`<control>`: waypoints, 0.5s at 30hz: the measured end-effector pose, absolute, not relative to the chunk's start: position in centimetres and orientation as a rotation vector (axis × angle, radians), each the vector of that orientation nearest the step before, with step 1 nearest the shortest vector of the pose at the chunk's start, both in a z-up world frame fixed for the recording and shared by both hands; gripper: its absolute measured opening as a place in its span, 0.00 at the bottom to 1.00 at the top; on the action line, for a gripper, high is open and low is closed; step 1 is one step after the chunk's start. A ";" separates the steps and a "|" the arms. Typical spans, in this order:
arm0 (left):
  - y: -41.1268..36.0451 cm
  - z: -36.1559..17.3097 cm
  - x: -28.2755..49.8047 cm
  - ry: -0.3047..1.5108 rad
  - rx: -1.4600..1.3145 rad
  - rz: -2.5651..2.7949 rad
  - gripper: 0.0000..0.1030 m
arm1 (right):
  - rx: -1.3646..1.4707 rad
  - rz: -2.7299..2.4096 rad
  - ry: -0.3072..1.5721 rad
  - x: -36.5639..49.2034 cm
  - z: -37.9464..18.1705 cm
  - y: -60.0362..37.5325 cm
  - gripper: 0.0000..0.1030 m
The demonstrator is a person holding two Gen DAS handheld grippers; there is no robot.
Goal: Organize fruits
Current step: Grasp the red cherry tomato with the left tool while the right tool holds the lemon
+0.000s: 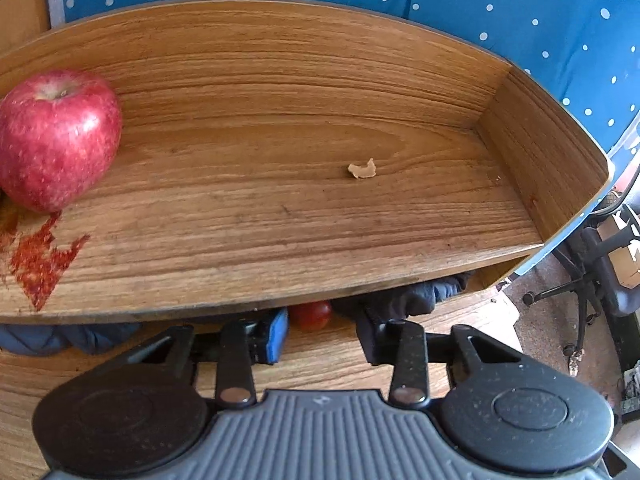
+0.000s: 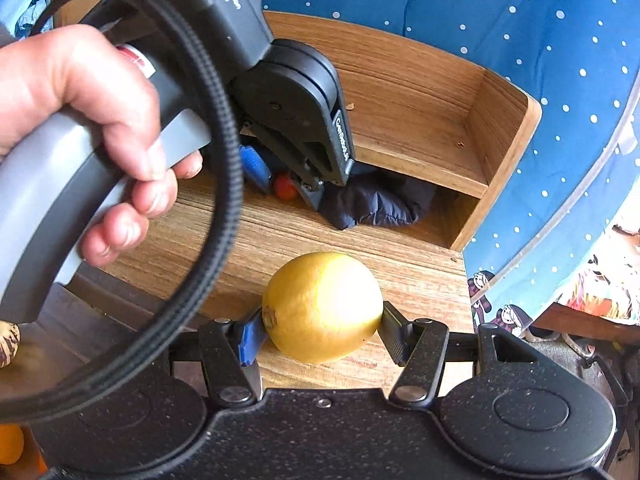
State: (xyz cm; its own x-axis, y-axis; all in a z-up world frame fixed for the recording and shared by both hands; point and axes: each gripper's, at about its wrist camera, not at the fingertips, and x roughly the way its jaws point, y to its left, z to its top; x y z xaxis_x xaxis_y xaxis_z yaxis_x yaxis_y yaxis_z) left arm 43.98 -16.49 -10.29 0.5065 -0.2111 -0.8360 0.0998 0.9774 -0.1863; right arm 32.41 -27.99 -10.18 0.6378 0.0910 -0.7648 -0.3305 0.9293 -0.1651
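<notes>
Right gripper [image 2: 322,332] clamped on a yellow lemon [image 2: 322,306], held just above the wood counter [image 2: 420,280], in front of the wooden shelf unit [image 2: 508,128]. Left gripper [image 2: 294,188] reaches under the shelf's upper board, jaws spread either side of a small red fruit [image 1: 310,315] without touching it, dark blue cloth [image 2: 376,204] beside it. Red apple [image 1: 56,138] sits on the shelf's upper board, left end. Person's hand [image 2: 80,128] on the left gripper handle. Writing on the left gripper body: only a large "S" readable, rest too blurred.
</notes>
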 end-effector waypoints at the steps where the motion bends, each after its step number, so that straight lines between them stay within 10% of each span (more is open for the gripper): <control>1: -16.6 -10.3 44.0 1.020 -0.114 -0.182 0.32 | -0.303 0.242 0.850 32.3 -10.1 -28.0 0.59; 15: -15.0 -9.7 42.0 1.049 -0.123 -0.228 0.22 | -0.279 0.210 0.854 32.0 -9.8 -28.4 0.59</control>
State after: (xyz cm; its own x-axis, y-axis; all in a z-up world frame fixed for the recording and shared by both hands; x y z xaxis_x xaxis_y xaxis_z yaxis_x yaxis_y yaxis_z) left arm 41.95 -15.01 -9.70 0.4781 -0.2445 -0.8436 0.1277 0.9696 -0.2086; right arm 32.01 -28.35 -9.76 0.6400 0.0711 -0.7651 -0.2925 0.9433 -0.1571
